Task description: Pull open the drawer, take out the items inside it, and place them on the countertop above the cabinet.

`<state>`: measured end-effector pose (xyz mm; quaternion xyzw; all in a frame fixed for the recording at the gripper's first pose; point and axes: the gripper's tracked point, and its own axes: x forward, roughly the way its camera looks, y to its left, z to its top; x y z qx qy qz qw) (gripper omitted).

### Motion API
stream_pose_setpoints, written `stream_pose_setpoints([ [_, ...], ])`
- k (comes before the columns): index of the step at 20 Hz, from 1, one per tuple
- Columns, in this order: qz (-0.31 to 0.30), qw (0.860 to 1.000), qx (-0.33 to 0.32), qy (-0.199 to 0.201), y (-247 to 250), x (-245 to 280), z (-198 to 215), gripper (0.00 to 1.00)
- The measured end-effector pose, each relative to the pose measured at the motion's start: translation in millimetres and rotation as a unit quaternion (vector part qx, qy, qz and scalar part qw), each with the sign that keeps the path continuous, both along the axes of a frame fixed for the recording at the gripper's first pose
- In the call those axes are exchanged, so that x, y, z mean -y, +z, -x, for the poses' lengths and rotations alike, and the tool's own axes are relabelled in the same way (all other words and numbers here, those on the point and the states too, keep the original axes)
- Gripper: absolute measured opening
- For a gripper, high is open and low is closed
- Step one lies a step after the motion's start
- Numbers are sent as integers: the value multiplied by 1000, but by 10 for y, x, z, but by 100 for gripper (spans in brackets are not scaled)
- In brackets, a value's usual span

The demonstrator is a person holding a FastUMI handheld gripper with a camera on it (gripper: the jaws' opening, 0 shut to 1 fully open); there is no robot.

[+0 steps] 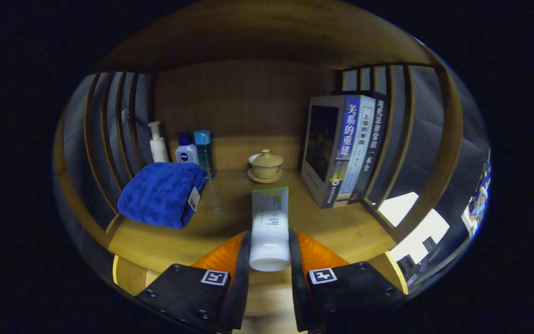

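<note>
Gripper view shows your gripper (pixel 270 260) clamped on the white tube (pixel 270 227), both fingers pressing its sides, over the near edge of the countertop (pixel 230 208). You seem at the placing step; next, lower and release it. Its long axis runs near-to-far, cap end toward you, crimped end toward the lidded cup (pixel 265 165)

The tube (pixel 270 227) clamped in the gripper (pixel 270 248) is white with green markings and a green end. The folded towel (pixel 161 194) is deep blue. The lidded cup (pixel 265 164) and its saucer are pale cream. The worktop (pixel 220 208) is honey-brown wood. One bottle (pixel 158 144) is white, another (pixel 203 150) teal.
</note>
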<state>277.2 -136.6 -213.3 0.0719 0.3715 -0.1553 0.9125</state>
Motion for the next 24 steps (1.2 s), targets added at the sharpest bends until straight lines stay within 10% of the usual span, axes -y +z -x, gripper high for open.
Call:
stream_pose_setpoints([
  [19,-41,998,-34,39,-479,-122,0,55],
  [24,-28,999,-19,36,-450,-93,-43,81],
])
